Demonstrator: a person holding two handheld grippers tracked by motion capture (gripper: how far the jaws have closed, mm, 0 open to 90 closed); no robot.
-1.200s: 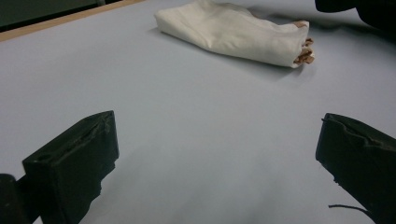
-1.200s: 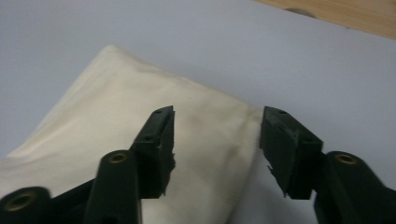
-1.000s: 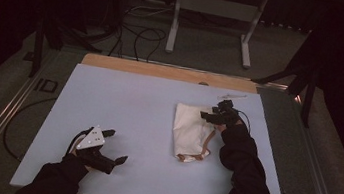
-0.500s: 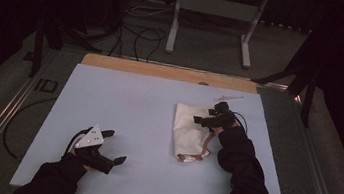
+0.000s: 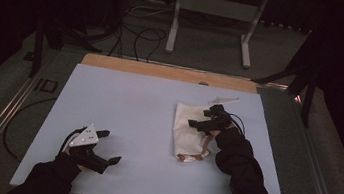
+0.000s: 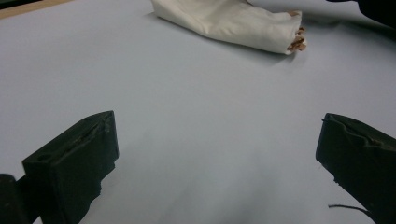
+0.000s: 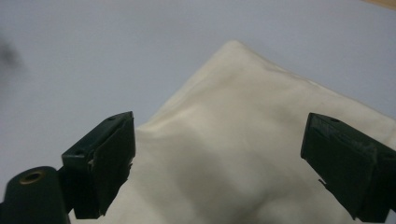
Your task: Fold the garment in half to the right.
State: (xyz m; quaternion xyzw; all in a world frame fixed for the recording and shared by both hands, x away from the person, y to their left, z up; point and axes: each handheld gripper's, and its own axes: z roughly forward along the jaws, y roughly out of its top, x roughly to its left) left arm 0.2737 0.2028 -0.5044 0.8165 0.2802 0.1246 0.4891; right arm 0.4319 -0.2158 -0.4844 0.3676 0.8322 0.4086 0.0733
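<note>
- Pale blue-grey counter, matte and bare across its left half.
- At the near left: left hand-held gripper, jaws spread wide, nothing between them, resting low over the counter and well apart from the cloth; same wide gap in the left gripper view, with bare surface between the jaws.
- Right of centre: cream cloth bag, lying flat, folded or creased, long side running away from the person; brownish cord or handle curling out at its near end, seen also at the bag's end in the left gripper view.
- Contents of the bag: cannot tell, mouth not in view and fabric lying limp, so probably little or nothing inside.
- Above the bag's far right part: right hand-held gripper, jaws wide apart, gripping nothing; in the right gripper view cream fabric spans the gap, a corner of the bag pointing away.
- Step in hand, by judgement: approach for a grasp on the bag's upper layer.
- Next move likely calls for lowering onto the fabric and closing on a fold or edge, pinching one layer rather than the whole bag.
- Farther right, beyond the bag: small pale slip near the counter's far edge, too small to identify.
</note>
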